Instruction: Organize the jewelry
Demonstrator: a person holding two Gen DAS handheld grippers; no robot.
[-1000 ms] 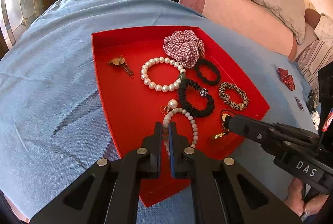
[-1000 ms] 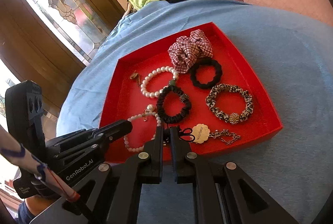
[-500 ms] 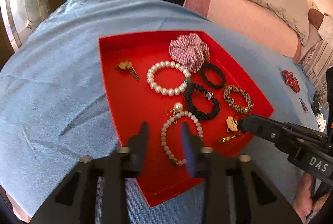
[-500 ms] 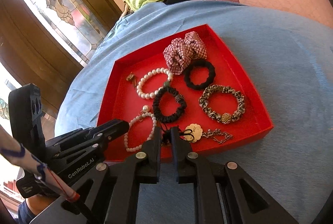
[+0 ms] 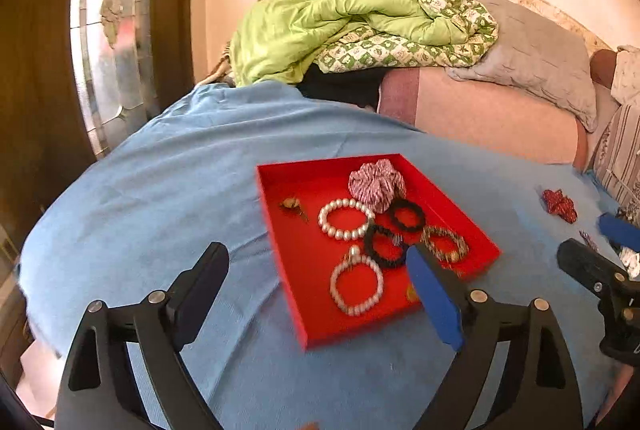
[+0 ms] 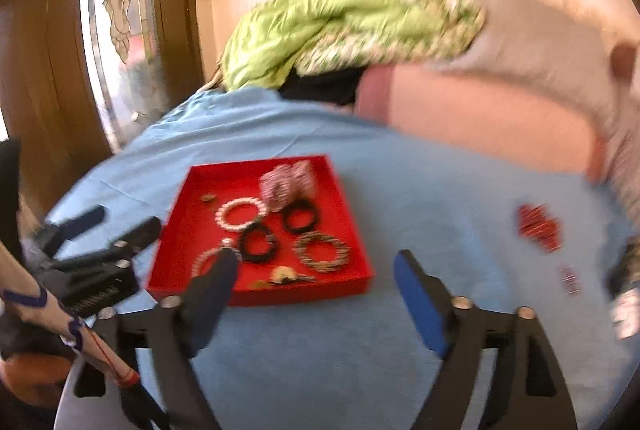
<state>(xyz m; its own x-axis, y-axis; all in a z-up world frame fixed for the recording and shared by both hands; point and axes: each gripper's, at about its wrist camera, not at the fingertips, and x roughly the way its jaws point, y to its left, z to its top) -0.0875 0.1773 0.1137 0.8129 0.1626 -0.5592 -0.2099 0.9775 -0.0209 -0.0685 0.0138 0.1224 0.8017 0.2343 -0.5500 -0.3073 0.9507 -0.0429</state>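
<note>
A red tray (image 5: 280,230) on the blue cloth holds two pearl bracelets (image 5: 344,219) (image 5: 356,286), black hair ties (image 5: 386,246), a checked scrunchie (image 5: 376,184), a leopard scrunchie (image 5: 444,244) and a gold earring (image 5: 292,204). My left gripper (image 5: 316,282) hangs back from the tray's near corner, its jaws opening wide and holding nothing. My right gripper (image 6: 316,286) is short of the tray's (image 6: 256,296) front wall, jaws likewise opening with nothing in them. A red hair piece (image 6: 538,226) lies on the cloth to the right.
The blue cloth (image 5: 160,190) covers a rounded surface that drops off at the left. A green quilt (image 5: 340,18) and a grey pillow (image 5: 536,58) are piled behind on a bed. A stained-glass door (image 5: 104,50) stands left. Small items (image 6: 570,280) lie far right.
Both grippers went from shut to wide open and drew back and up from the tray. The lower pearl bracelet and the tagged chain now lie free in the tray.
</note>
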